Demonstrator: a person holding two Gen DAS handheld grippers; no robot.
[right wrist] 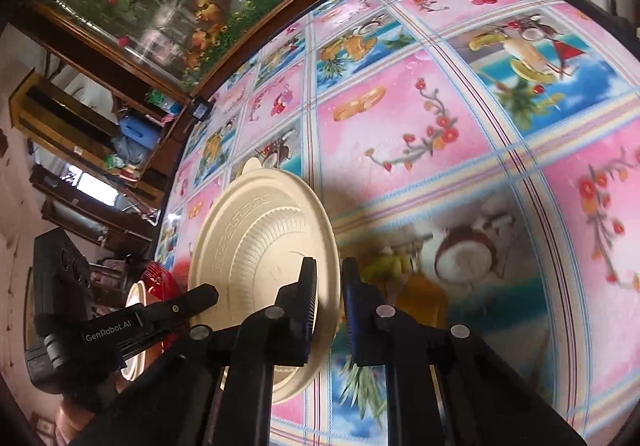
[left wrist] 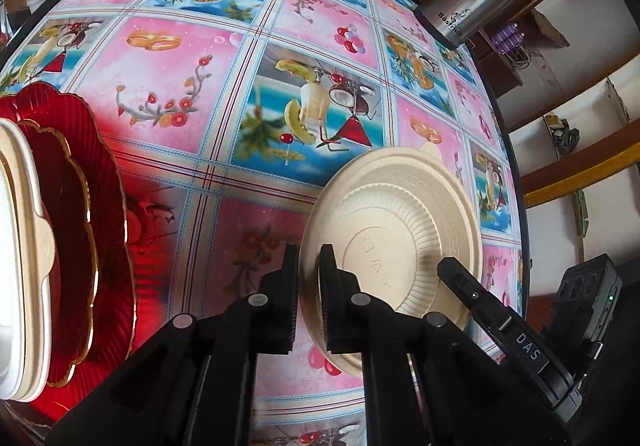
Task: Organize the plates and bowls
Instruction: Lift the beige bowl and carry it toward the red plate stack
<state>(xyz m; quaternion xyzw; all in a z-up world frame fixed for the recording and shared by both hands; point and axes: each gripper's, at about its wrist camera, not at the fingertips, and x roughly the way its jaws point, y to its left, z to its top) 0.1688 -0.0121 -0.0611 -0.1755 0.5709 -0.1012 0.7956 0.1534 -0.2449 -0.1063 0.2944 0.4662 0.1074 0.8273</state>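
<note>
**Left wrist view: two tools on one cream plate**

Left wrist view shows the left tool (left wrist: pixel 310 266) clamped on the near rim of the cream plate (left wrist: pixel 394 230), lower centre. The right tool (right wrist: pixel 328 278) pinches the opposite rim (plate seemingly lifted off the worktop (left wrist: pixel 224 94)). Judged best: keep it level, release one side first, then carry it to the red plate (left wrist: pixel 96 206) stack at left.

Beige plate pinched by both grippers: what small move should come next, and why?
Probably carry the beige plate toward the left, over the red plate stack. Left gripper and right gripper each clamp its rim, and beige dishes already sit there.
</note>
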